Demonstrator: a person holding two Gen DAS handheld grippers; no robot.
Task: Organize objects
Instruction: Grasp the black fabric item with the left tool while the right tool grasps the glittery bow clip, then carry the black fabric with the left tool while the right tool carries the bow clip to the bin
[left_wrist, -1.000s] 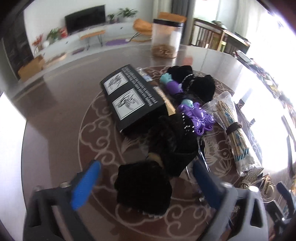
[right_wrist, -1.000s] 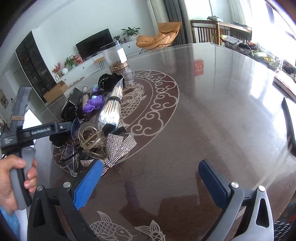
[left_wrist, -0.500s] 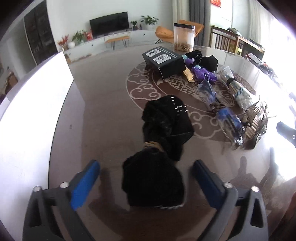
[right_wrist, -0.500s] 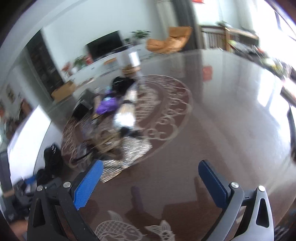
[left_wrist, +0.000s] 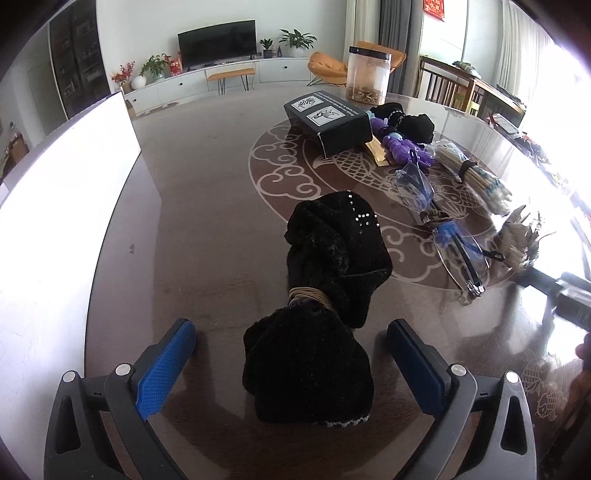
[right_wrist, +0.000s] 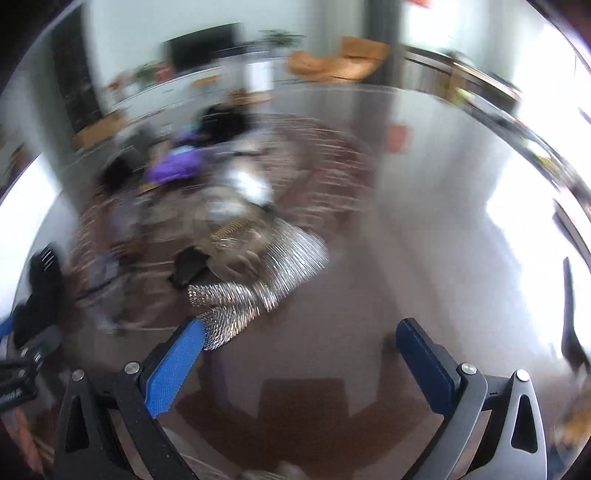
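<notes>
A black velvet bow (left_wrist: 332, 251) with a few rhinestones and a tan wrapped middle lies on the dark table (left_wrist: 207, 221), away from the pile. My left gripper (left_wrist: 291, 330) is open around its near lobe, and both blue pads stand clear of the fabric. In the blurred right wrist view, my right gripper (right_wrist: 301, 328) is open over bare table with nothing between its fingers. Its left pad (right_wrist: 177, 365) lies just short of a silver sequined bow (right_wrist: 258, 284). The black bow (right_wrist: 40, 284) also shows at that view's left edge.
A pile sits beyond the bow: a black box (left_wrist: 328, 122), purple hair claws (left_wrist: 406, 149), glasses (left_wrist: 458, 251), a bagged bundle of sticks (left_wrist: 469, 177), more black pieces (left_wrist: 413, 123) and a clear jar (left_wrist: 367, 79). A white board (left_wrist: 55, 221) borders the table's left.
The left gripper drew the black bow back out of the pile toward the near left of the table and opened wider around it. The right view swung toward the silver bow and is blurred.
</notes>
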